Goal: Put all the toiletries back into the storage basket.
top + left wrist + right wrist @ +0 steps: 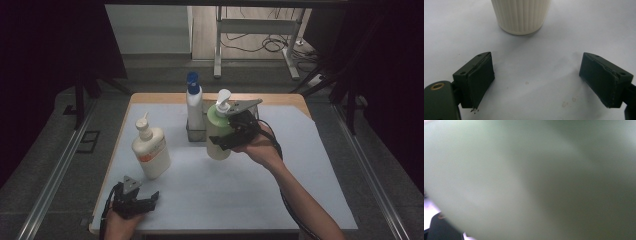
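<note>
Gripping green pump bottle (219,134), right gripper (231,136) raised

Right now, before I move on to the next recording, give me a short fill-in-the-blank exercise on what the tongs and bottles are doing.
1. The right tongs are shut on the pale ____ pump bottle.
2. The left tongs stand ____, with nothing between them.
3. The tall spray bottle behind has a ____ cap.
4. The cream pump bottle carries an ____ label.

Missing words: green; open; blue; orange
</note>
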{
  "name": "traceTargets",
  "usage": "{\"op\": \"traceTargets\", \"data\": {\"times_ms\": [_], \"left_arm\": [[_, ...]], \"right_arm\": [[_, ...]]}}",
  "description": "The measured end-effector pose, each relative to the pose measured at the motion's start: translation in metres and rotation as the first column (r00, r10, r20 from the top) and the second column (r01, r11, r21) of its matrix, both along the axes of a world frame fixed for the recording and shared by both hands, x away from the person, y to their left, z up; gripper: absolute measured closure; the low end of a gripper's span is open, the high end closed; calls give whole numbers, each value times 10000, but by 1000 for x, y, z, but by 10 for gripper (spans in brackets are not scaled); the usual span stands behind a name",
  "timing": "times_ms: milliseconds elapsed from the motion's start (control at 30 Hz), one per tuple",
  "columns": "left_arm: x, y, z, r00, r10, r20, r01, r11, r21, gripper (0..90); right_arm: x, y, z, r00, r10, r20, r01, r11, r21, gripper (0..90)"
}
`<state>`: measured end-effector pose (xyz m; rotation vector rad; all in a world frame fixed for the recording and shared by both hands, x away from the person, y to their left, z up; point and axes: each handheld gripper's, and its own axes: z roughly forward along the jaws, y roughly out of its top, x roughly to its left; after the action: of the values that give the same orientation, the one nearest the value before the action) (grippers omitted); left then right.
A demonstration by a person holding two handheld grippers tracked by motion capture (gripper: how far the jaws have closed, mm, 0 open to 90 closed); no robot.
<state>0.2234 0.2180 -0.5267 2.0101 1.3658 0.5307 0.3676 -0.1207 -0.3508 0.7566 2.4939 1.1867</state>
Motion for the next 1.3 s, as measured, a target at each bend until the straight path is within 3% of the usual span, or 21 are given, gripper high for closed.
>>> {"op": "traceTargets", "data": {"times_ms": [1300], "left_arm": [[1, 0, 1, 9999, 35, -99, -35, 10000, -42, 123]], "right_arm": [[57, -2, 17, 9884, -1506, 194, 1501, 9883, 252, 127]]}}
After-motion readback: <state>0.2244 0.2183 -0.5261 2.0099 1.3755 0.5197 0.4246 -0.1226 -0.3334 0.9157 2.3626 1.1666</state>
